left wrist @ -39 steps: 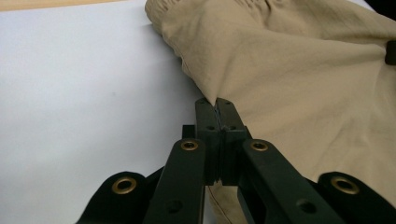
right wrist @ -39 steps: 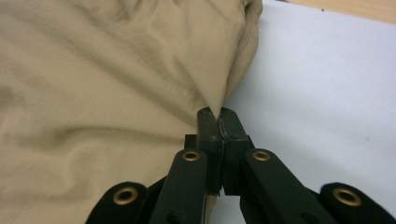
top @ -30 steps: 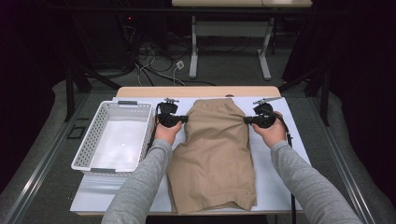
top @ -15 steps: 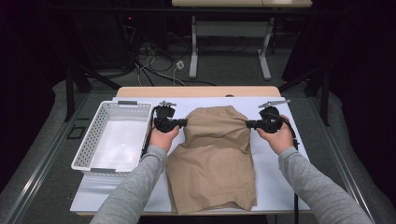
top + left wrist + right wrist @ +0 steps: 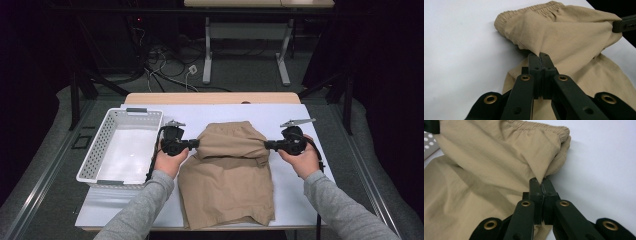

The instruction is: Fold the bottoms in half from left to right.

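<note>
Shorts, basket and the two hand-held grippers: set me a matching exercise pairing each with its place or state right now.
Things:
1. shorts
2. basket
3. left hand-held gripper
4. right hand-held gripper

Places or states:
A. white, at the table's left side, nothing in it
B. shut on the folded cloth's right edge
C. tan, waistband end folded over toward the person
D. shut on the folded cloth's left edge

Pairs: 1-C, 2-A, 3-D, 4-B
</note>
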The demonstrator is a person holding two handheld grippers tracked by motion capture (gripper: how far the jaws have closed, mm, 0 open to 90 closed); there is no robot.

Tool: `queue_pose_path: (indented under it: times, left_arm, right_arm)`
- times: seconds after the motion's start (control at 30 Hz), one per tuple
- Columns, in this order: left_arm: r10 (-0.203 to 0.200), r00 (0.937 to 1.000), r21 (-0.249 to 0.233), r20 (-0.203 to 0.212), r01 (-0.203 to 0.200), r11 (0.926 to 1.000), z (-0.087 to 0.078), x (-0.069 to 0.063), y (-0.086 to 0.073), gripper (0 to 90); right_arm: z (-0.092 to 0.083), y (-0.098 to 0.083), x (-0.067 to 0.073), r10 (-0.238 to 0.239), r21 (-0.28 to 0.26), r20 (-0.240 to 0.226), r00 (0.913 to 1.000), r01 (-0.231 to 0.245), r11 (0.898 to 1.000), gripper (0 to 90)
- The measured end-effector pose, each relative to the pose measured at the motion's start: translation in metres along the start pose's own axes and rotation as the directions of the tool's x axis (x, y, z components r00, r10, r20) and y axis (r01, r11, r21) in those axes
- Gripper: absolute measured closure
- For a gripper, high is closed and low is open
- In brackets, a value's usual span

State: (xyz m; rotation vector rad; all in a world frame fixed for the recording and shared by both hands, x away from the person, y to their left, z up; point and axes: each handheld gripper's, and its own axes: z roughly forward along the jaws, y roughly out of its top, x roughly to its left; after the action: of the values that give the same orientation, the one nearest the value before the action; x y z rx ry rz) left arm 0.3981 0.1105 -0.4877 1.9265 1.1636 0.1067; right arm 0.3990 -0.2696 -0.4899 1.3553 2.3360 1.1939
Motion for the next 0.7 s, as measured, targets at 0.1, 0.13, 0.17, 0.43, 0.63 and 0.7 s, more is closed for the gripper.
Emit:
queue_pose_path:
  times: [0.1,0.13,0.17,0.43,0.63,0.7]
  left_arm:
    - [-0.006,1.0000,0.009,0.006,0.006,0.9999,0.002,0.000,-0.009,89.7]
    - [-0.010,0.9999,0.010,0.009,0.010,0.9999,0.002,0.000,-0.011,89.7]
    - [-0.019,0.9997,0.012,0.015,0.019,0.9998,0.003,0.001,-0.014,89.7]
    - [-0.052,0.9982,0.034,0.029,0.051,0.9981,0.013,0.005,-0.032,89.7]
    - [-0.066,0.9973,0.049,0.031,0.065,0.9967,0.019,0.007,-0.042,89.6]
    - [-0.072,0.9970,0.051,0.028,0.070,0.9962,0.021,0.008,-0.045,89.5]
  right_arm:
    - [0.001,-0.008,0.000,0.007,0.001,-0.015,0.9999,-0.007,1.000,88.8]
    - [0.001,-0.011,0.001,0.013,0.006,-0.018,0.9997,-0.013,1.000,88.8]
    - [0.002,-0.014,0.001,0.018,0.008,-0.022,0.9996,-0.018,1.000,88.8]
    - [0.010,-0.034,-0.002,0.052,0.031,-0.041,0.9978,-0.050,0.998,88.9]
    - [0.014,-0.043,-0.004,0.064,0.033,-0.050,0.9967,-0.063,0.997,89.0]
    - [0.015,-0.045,-0.004,0.069,0.039,-0.051,0.9963,-0.067,0.997,89.0]
